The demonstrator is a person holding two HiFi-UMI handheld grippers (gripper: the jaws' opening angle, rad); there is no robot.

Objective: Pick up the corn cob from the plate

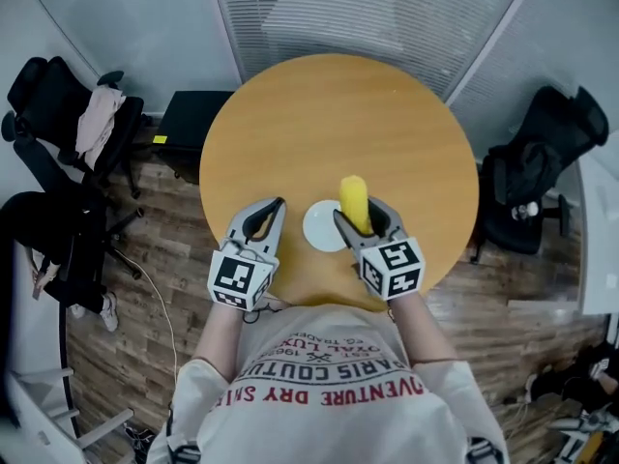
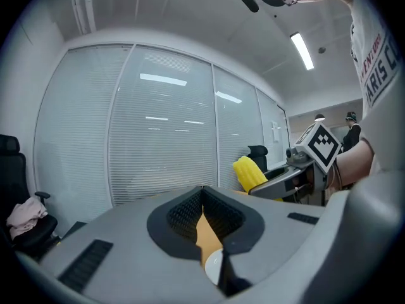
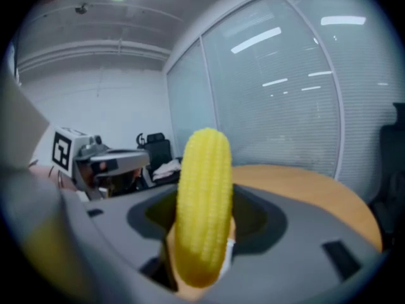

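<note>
A yellow corn cob (image 1: 354, 202) is held in my right gripper (image 1: 366, 217), lifted above the small white plate (image 1: 324, 228) on the round wooden table (image 1: 338, 124). In the right gripper view the corn cob (image 3: 202, 204) stands upright between the jaws, which are shut on it. My left gripper (image 1: 266, 216) hovers just left of the plate with its jaws shut and nothing in them. From the left gripper view, the corn cob (image 2: 249, 173) and the right gripper's marker cube (image 2: 321, 143) show to the right, and a sliver of the plate (image 2: 214, 268) shows below the jaws.
Black office chairs stand left (image 1: 58, 124) and right (image 1: 537, 177) of the table. A dark box (image 1: 189, 119) sits on the wood floor at the table's left. Glass walls with blinds (image 2: 164, 138) ring the room.
</note>
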